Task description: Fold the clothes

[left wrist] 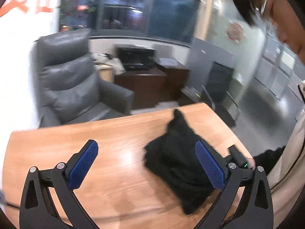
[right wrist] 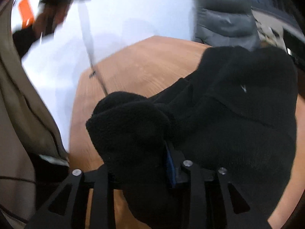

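- Left gripper [left wrist: 146,164] hangs above the wooden table [left wrist: 76,139], blue pads [left wrist: 83,167] spread wide, nothing between them.
- Black garment [left wrist: 177,152], bunched and partly folded, lies on the table's right side, near the person's beige coat [left wrist: 289,152].
- Right gripper [right wrist: 144,164]: a thick wad of the black cloth sits between its fingers; whether the pads still press on it, I cannot tell.
- Grey leather armchair [left wrist: 72,80] stands beyond the far left edge.
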Demonstrator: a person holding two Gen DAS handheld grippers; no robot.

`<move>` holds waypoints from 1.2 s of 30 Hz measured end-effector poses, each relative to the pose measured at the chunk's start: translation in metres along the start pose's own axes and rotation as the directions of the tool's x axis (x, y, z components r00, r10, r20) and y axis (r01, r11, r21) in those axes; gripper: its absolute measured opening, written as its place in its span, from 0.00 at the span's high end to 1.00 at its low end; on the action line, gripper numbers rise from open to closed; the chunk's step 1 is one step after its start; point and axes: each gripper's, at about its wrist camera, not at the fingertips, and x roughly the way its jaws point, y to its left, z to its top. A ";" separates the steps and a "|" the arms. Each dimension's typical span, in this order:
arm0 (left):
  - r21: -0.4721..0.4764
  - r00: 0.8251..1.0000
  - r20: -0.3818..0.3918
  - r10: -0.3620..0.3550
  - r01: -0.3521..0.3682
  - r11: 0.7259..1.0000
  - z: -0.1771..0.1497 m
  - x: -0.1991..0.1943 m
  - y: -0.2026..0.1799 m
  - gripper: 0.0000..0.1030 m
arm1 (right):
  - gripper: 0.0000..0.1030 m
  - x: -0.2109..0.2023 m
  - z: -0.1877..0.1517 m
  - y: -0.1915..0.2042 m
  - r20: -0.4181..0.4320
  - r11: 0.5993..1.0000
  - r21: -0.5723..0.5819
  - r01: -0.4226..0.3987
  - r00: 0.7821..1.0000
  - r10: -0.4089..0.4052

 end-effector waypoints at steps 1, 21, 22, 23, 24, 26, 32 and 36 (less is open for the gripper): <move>0.046 0.998 0.002 -0.059 0.059 0.997 0.009 0.004 -0.016 0.00 | 0.58 0.000 0.000 0.007 -0.012 0.999 -0.039 0.025 1.000 -0.026; 0.372 0.847 -0.439 -0.299 0.475 0.798 -0.092 0.317 -0.087 0.00 | 0.29 -0.014 -0.032 0.051 0.099 0.959 -0.142 0.243 0.968 -0.231; 0.389 0.852 -0.431 -0.297 0.472 0.791 -0.095 0.315 -0.085 0.00 | 0.29 -0.031 -0.036 0.051 0.110 0.973 -0.083 0.216 0.972 -0.207; 0.395 0.854 -0.425 -0.299 0.472 0.788 -0.096 0.316 -0.082 0.00 | 0.29 -0.048 -0.040 0.050 0.124 0.982 -0.021 0.186 0.976 -0.182; 0.391 0.855 -0.421 -0.304 0.473 0.789 -0.096 0.316 -0.080 0.00 | 0.29 -0.063 -0.040 0.043 0.141 0.989 0.048 0.142 0.979 -0.147; 0.385 0.856 -0.413 -0.311 0.473 0.792 -0.096 0.313 -0.076 0.00 | 0.29 -0.078 -0.041 0.031 0.126 0.988 0.149 0.030 0.991 -0.049; 0.366 0.861 -0.434 -0.266 0.438 0.821 -0.089 0.303 -0.066 0.00 | 0.28 -0.104 -0.057 0.032 0.034 0.877 0.360 -0.319 0.944 0.329; 0.368 0.884 -0.423 -0.201 0.370 0.853 -0.082 0.254 -0.044 0.00 | 0.28 -0.162 -0.100 0.043 -0.047 0.843 0.475 -0.251 0.950 0.310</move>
